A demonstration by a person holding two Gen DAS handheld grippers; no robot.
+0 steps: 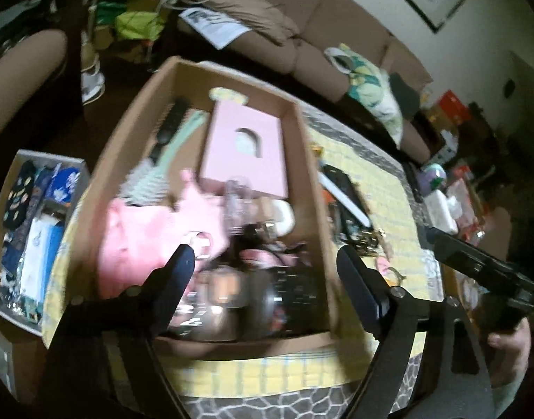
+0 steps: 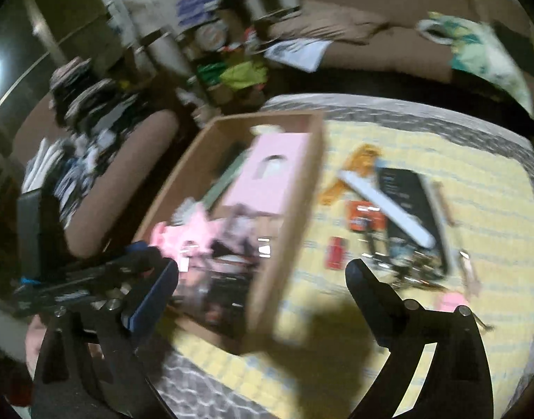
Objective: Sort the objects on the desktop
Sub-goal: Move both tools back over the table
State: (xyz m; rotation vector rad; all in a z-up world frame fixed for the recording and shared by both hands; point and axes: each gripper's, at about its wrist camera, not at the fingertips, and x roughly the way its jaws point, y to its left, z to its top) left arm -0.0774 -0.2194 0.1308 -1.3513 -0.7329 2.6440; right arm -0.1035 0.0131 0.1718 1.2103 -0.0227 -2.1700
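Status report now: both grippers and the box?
Left gripper open, empty. Right gripper open, empty. Cardboard box part-filled. Loose items remain beside it.

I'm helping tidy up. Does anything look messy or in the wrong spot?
Yes. The cardboard box is crammed, things heaped anyhow around the pink box. Outside it, loose things still lie scattered on the yellow mat, including a small red item.

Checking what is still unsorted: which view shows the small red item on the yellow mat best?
The right wrist view. The red item lies in the open on the yellow mat, right of the cardboard box, though blurred. In the left wrist view I cannot pick it out beyond the box wall.
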